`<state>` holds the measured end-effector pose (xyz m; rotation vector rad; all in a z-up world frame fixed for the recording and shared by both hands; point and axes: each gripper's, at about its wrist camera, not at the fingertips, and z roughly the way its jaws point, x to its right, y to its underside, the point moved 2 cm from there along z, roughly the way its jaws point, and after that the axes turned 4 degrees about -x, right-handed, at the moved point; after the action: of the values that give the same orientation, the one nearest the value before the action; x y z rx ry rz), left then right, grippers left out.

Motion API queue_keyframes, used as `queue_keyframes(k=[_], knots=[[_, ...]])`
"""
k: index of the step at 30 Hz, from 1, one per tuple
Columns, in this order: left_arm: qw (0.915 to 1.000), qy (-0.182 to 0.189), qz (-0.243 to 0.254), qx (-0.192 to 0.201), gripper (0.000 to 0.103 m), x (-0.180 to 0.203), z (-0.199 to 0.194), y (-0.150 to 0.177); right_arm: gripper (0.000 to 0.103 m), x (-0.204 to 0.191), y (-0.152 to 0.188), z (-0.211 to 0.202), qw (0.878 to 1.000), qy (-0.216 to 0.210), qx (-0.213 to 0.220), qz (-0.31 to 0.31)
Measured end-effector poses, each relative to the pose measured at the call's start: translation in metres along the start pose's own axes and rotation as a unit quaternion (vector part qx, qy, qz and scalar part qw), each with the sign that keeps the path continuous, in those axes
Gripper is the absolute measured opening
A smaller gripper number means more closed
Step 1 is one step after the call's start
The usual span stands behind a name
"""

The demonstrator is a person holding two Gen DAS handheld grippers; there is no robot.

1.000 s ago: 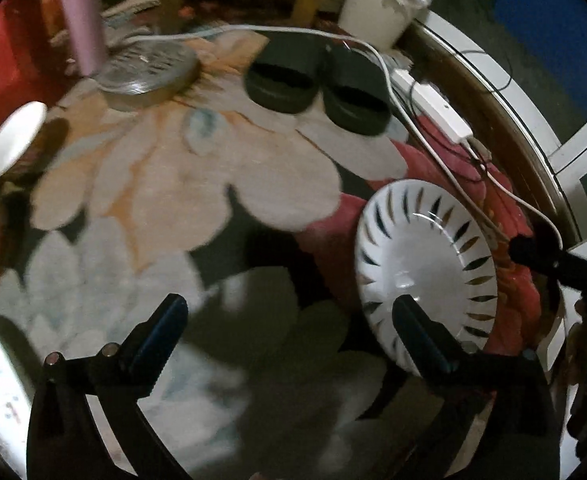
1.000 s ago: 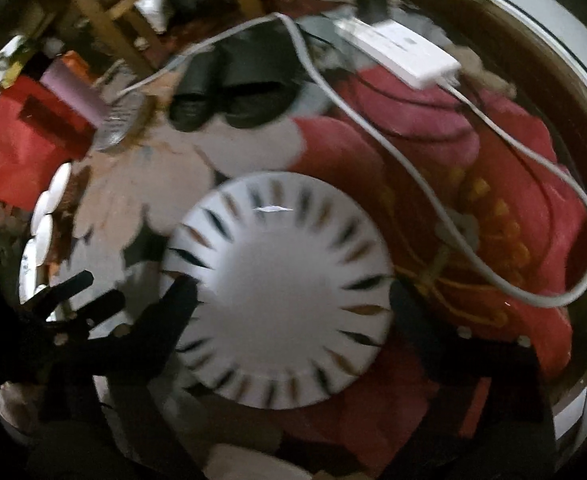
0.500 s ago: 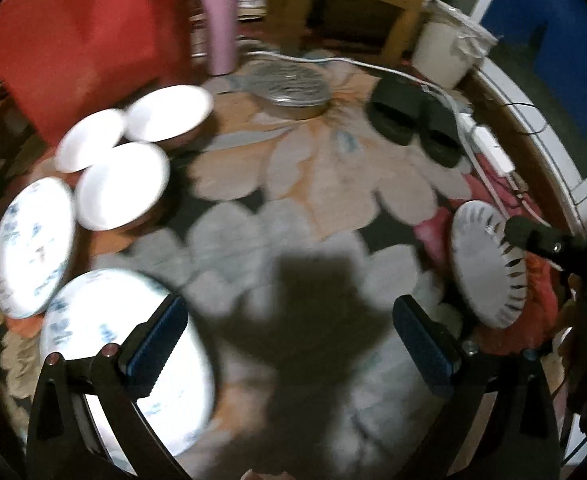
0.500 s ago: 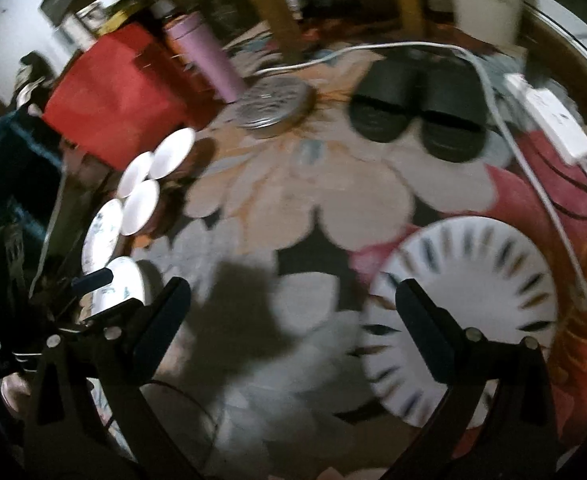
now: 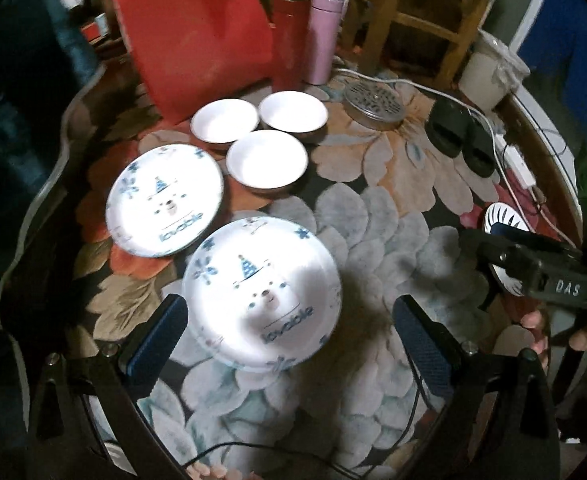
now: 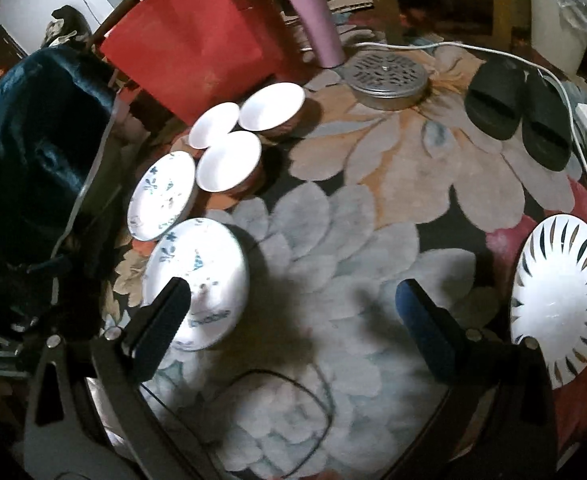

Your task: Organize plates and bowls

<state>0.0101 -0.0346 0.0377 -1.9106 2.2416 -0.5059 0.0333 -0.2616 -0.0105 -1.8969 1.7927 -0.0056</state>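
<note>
Plates and bowls sit on a flowered rug. Two bear plates lie side by side at the left, the near one just ahead of the left tool, the far one beyond it. Three white bowls cluster just behind the plates, close together in front of a red bag. A third plate with dark streaks round its rim lies well apart at the right (partly hidden behind the other tool in the left view).

The left tool hovers with its fingers wide apart, nothing between them. The right tool is likewise spread and empty, over bare rug between the bear plates and the streaked one. A hand grips its handle.

Farther back stand a pink tumbler, a round metal lid and black slippers, with a white cable running past them.
</note>
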Motion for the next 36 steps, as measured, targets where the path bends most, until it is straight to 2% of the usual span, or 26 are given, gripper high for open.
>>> queue_keyframes(k=[4,8,13,17,20,23,27,30,35,36], knots=[[0.9987,0.003,-0.051,-0.004,0.103,-0.027,-0.011,0.019,0.103,-0.027,0.002,-0.003,1.000,0.007,-0.007,-0.005],[0.9967,-0.002,-0.081,0.002,0.103,-0.046,-0.012,0.034,0.103,-0.049,0.011,0.000,0.999,0.019,-0.024,-0.038],[0.9963,-0.001,-0.085,-0.011,0.102,-0.063,0.008,0.043,0.103,-0.056,0.018,0.021,0.997,0.016,-0.042,-0.063],[0.9968,0.004,-0.075,-0.028,0.102,-0.076,0.039,0.039,0.103,-0.059,0.019,0.052,0.987,0.017,-0.100,-0.123],[0.9972,0.005,-0.065,-0.037,0.102,-0.082,0.066,0.036,0.103,-0.061,0.024,0.073,0.974,0.015,-0.145,-0.174],[0.9974,0.004,-0.056,-0.046,0.102,-0.085,0.088,0.037,0.103,-0.060,0.030,0.087,0.967,-0.003,-0.180,-0.180],[0.9985,-0.005,-0.044,-0.031,0.102,-0.090,0.105,0.036,0.103,-0.057,0.025,0.101,0.970,-0.014,-0.167,-0.174],[0.9978,0.000,-0.065,-0.011,0.102,-0.097,0.112,0.032,0.103,-0.050,0.014,0.113,0.979,-0.016,-0.153,-0.138],[0.9967,0.010,-0.081,0.005,0.098,-0.101,0.123,0.027,0.101,-0.046,0.009,0.127,0.981,-0.021,-0.154,-0.118],[0.9966,0.009,-0.081,0.006,0.097,-0.102,0.126,0.026,0.097,-0.044,0.007,0.130,0.982,-0.027,-0.153,-0.108]])
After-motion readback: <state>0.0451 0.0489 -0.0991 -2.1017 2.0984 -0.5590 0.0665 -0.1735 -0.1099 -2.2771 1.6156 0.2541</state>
